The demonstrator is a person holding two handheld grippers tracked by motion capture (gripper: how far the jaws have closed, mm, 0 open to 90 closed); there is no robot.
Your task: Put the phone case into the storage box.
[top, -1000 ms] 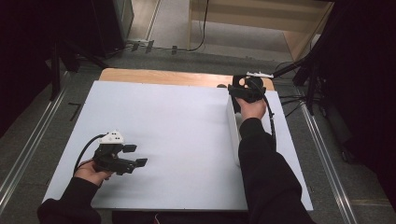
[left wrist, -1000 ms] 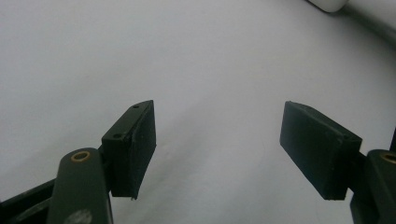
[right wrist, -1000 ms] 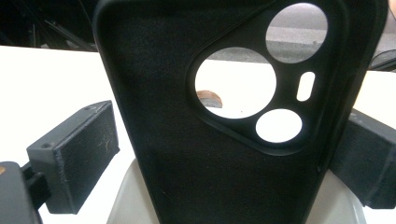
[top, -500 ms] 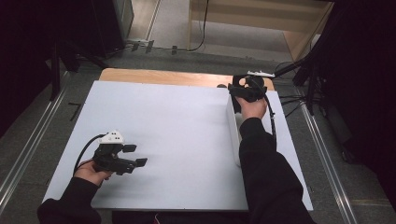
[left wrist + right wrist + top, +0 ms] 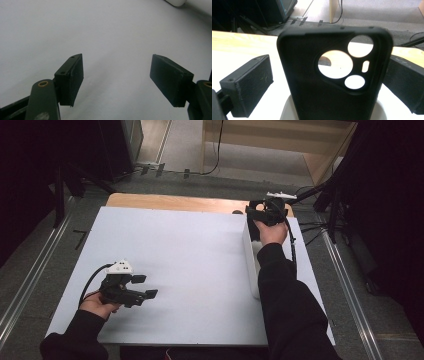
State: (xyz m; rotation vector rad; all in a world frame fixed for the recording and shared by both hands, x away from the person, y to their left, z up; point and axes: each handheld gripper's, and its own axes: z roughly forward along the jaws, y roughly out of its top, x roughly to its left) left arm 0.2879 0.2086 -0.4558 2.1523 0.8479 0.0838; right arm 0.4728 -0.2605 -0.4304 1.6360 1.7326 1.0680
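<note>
From the high view, the right gripper point(image 5: 256, 211) hovers at the far end of a long white rounded tray point(image 5: 250, 265), well apart from the left gripper point(image 5: 142, 287). In the left gripper view its pads point(image 5: 75, 72) stand spread over bare white board point(image 5: 100, 30), holding nothing. In the right gripper view, a black soft phone case point(image 5: 332, 75) stands upright between the jaws; one pad point(image 5: 249, 85) is clear of it, so contact cannot be told. A loose hold could let it tip.

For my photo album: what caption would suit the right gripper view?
A black phone case stands upright between the right gripper's two black jaws, its camera cut-outs showing the table behind.
</note>
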